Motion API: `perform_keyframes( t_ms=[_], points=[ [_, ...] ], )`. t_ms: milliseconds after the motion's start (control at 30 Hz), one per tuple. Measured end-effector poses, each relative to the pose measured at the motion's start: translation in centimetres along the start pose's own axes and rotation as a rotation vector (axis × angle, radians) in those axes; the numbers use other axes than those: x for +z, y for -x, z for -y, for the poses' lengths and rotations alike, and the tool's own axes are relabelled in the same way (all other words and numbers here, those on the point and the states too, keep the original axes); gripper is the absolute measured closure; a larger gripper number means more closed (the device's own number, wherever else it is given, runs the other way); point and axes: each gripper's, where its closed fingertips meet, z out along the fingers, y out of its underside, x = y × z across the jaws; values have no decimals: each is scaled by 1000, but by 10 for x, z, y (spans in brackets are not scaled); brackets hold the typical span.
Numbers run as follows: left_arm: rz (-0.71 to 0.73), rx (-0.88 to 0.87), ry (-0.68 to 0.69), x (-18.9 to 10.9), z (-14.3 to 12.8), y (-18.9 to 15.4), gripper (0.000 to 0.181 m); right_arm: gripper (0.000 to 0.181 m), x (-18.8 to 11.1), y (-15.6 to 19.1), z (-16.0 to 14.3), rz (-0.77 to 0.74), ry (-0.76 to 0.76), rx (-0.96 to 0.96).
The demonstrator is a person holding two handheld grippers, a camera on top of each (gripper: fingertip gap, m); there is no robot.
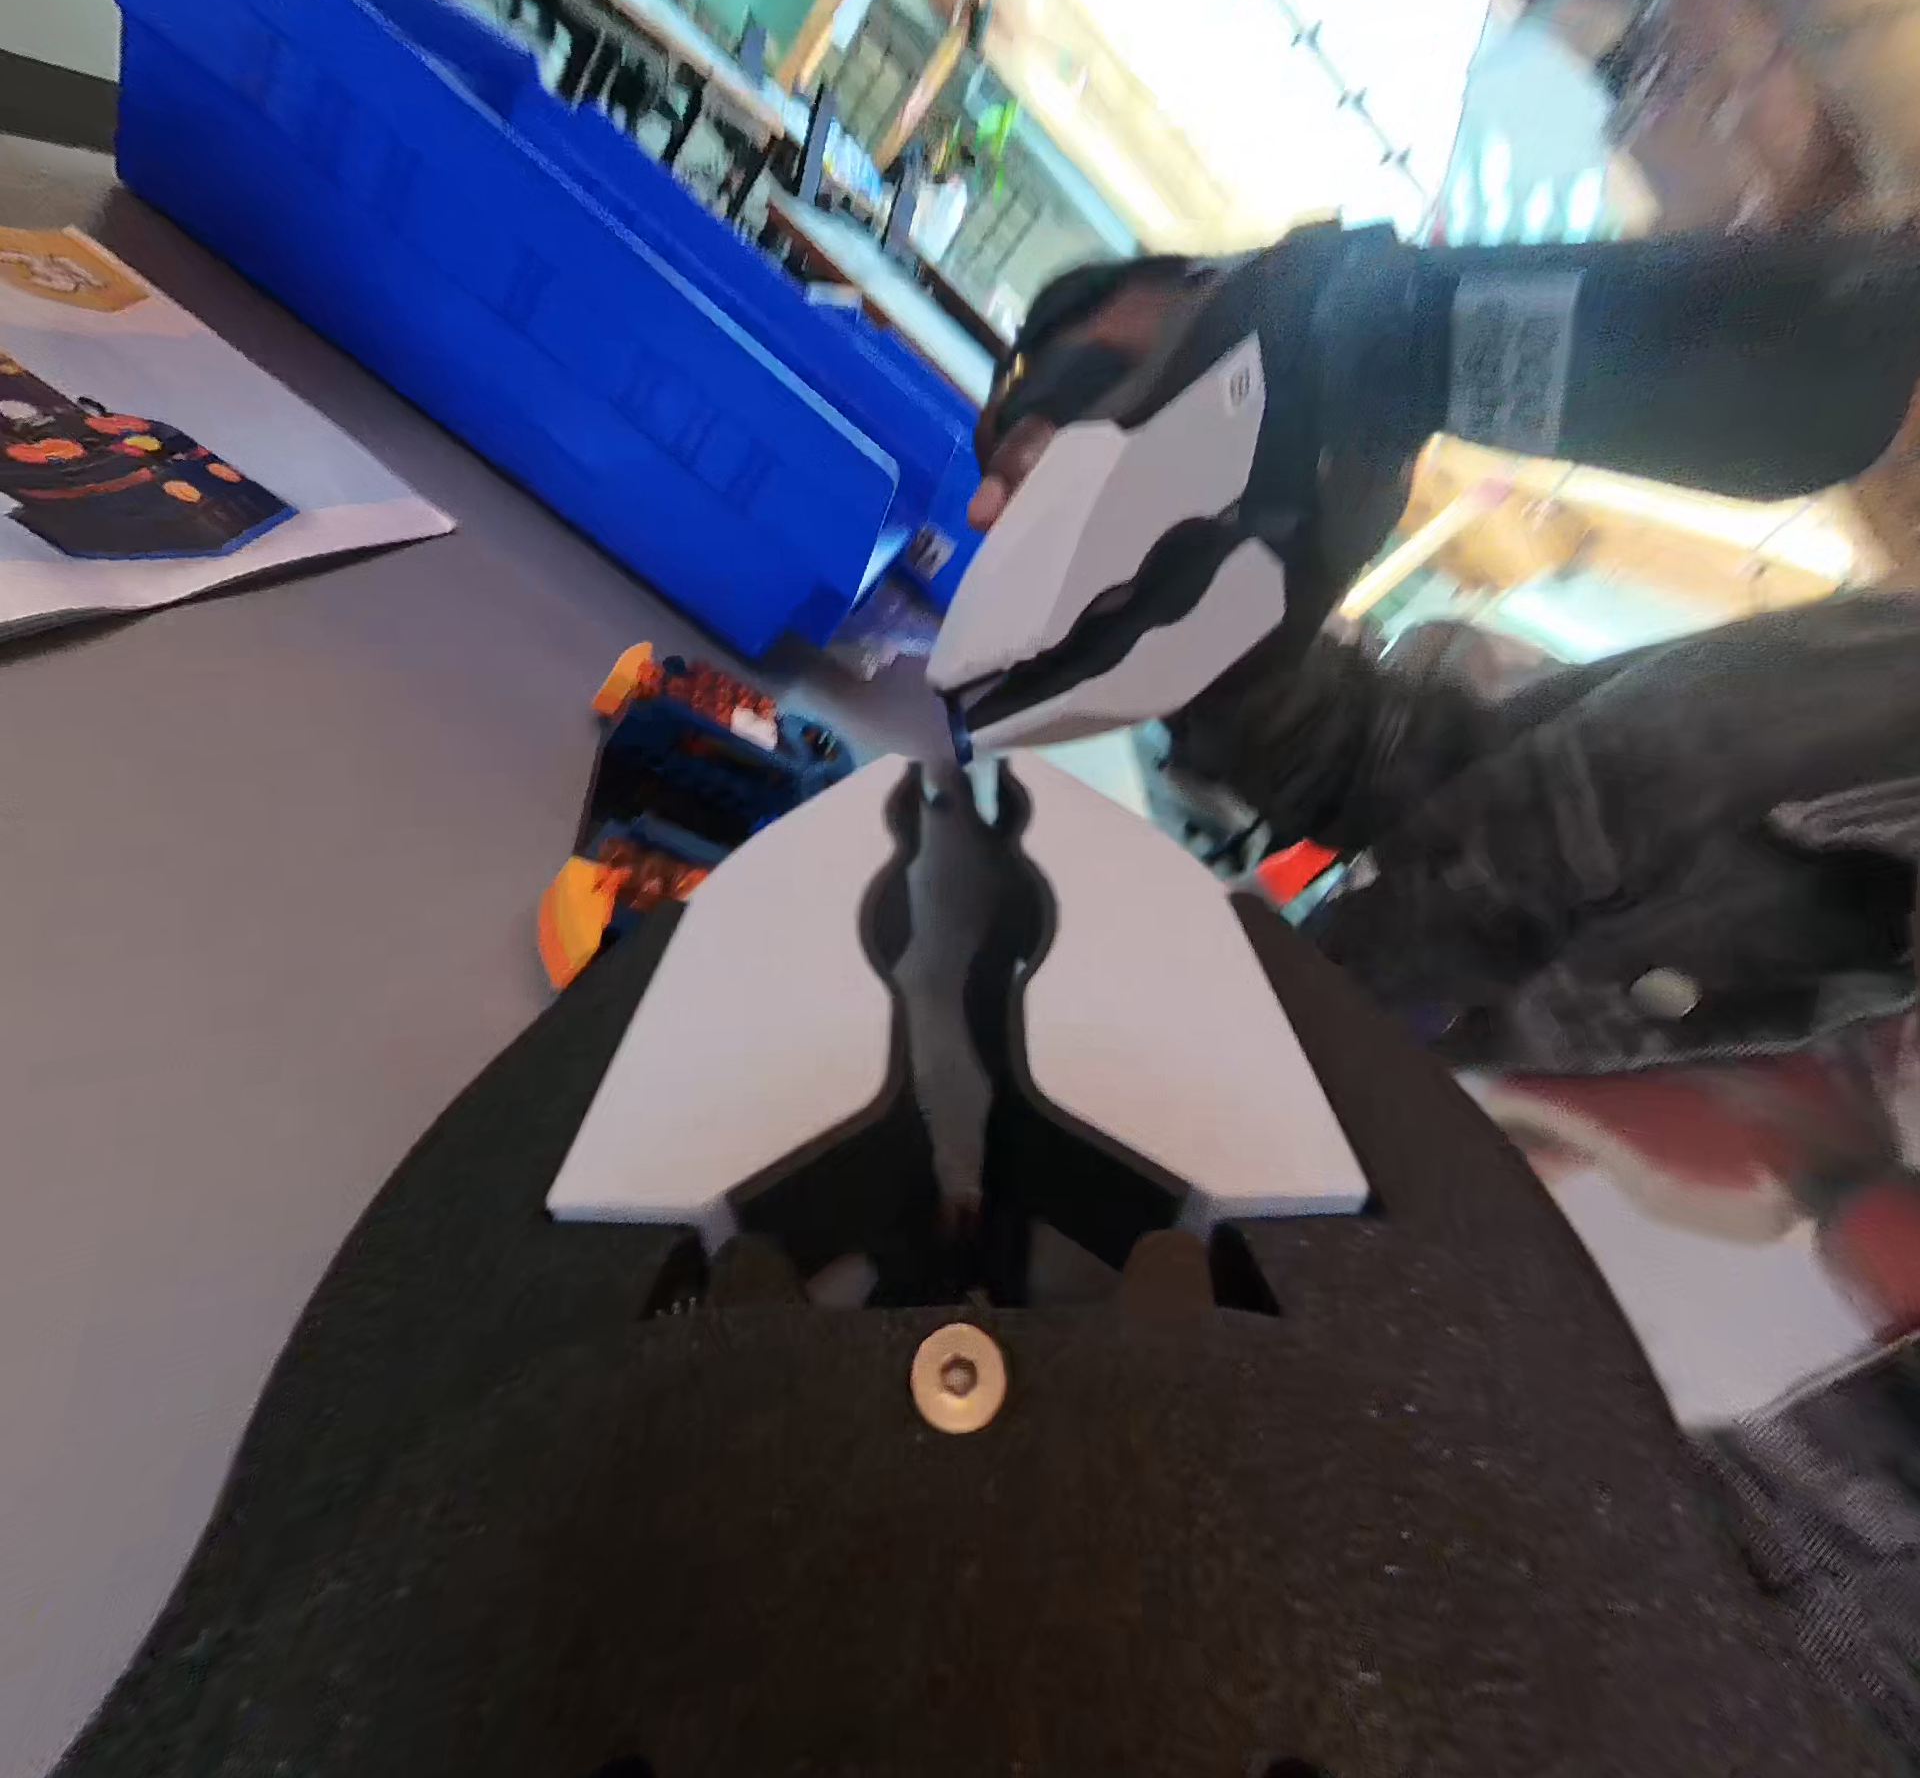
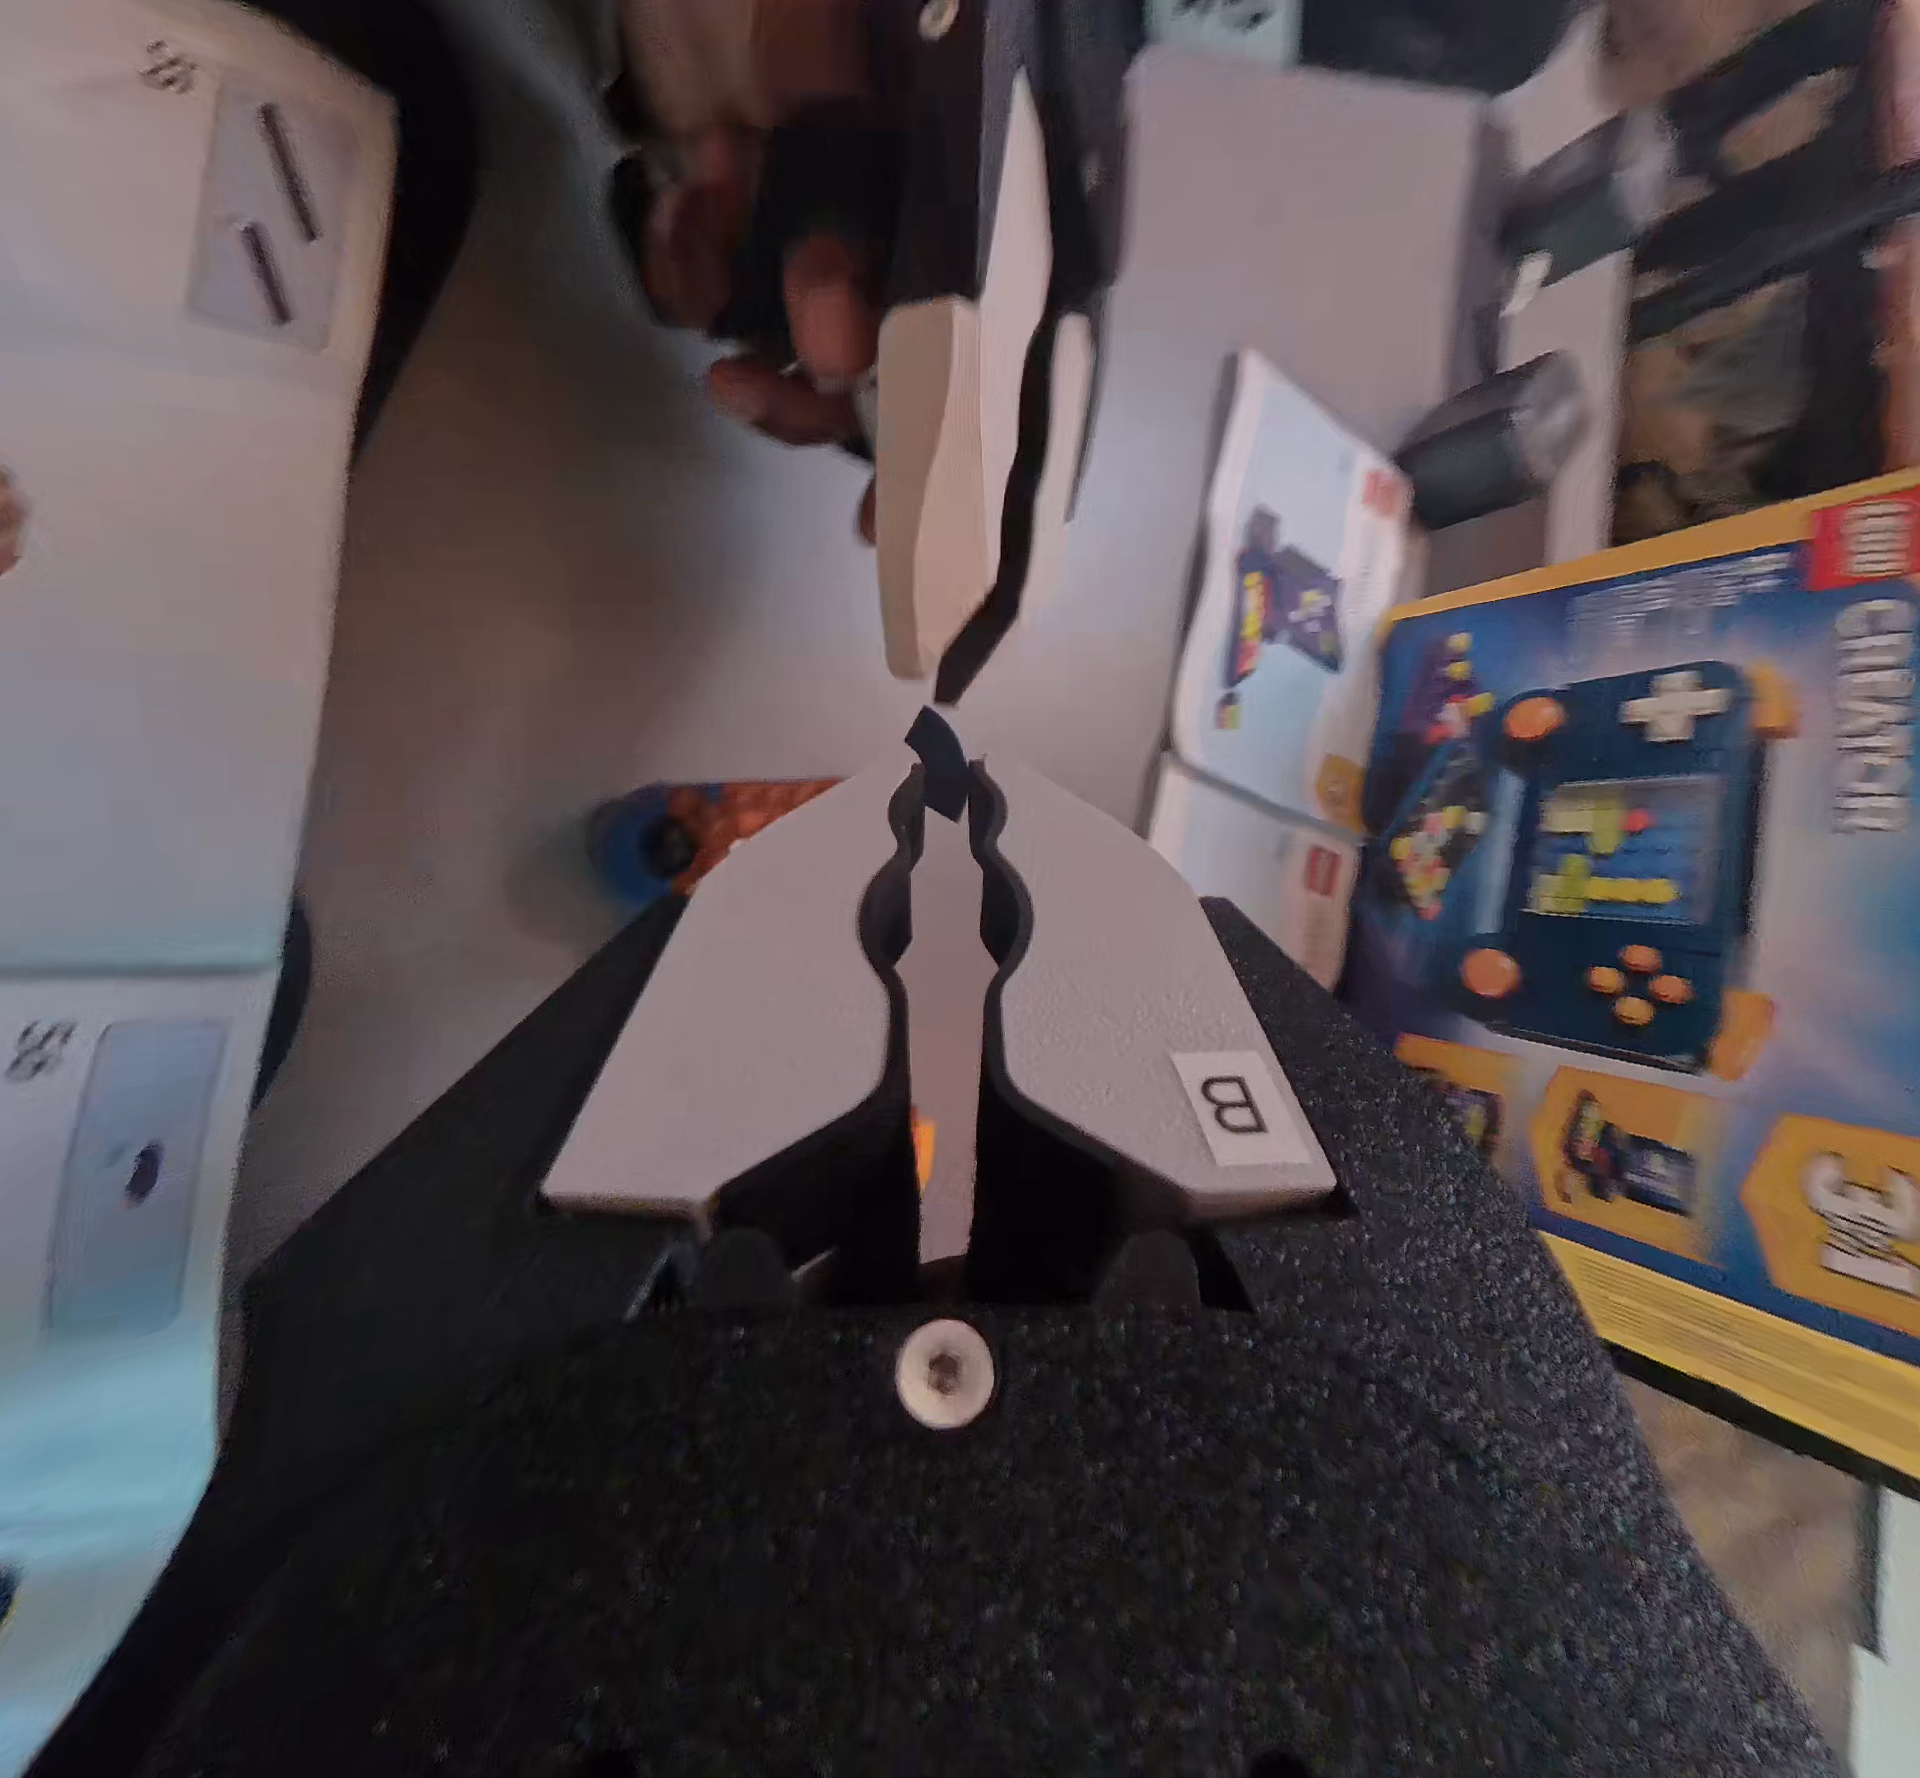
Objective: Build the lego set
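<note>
Both grippers met tip to tip above the grey desk (image 1: pixel 260 845). In the right wrist view, the right gripper (image 2: pixel 943 778) had its jaws nearly together and pinched a small dark blue lego piece (image 2: pixel 940 772) at the fingertips; the piece stood out past the tips, slightly tilted. The left gripper (image 2: pixel 940 679) reached in from above in that view, its tips just beside the piece; contact could not be confirmed because of blur.

In the left wrist view, the left gripper (image 1: pixel 956 778) showed only a narrow gap between its jaws. Whether it held anything could not be told. The right gripper (image 1: pixel 961 726) entered from the right, held by a hand in a dark glove (image 1: pixel 1081 378), with a sliver of the blue piece (image 1: pixel 961 741) at its tips.

The partly built lego model (image 1: pixel 686 783), dark blue with orange parts, lay on the desk just behind the grippers. A blue plastic bin (image 1: pixel 468 274) stood farther back. An instruction booklet (image 1: pixel 156 481) lay open to the left. In the right wrist view, the set's box (image 2: pixel 1662 897) stood to the right, with a booklet (image 2: pixel 1288 585) beside it.
</note>
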Motion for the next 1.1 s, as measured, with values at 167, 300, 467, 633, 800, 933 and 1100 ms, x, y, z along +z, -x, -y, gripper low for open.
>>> perform_keyframes(
  t_ms=[167,300,467,633,800,933,1100],
  points=[
    [194,297,419,-1,-56,31,139,174,8,35,-33,324,73,1],
    [336,477,581,8,-81,48,126,174,16,45,-61,398,163,22],
    [446,535,611,12,-85,61,113,174,22,14,-75,209,250,144],
    [503,567,628,12,-87,70,112,174,37,-3,-106,120,538,306],
    [525,564,599,8,-81,74,119,174,46,5,-129,158,724,315],
    [611,569,553,-2,-68,87,125,174,46,14,-134,210,794,346],
    [503,553,519,-4,-63,77,134,174,35,10,-128,200,736,393]
  ],
)
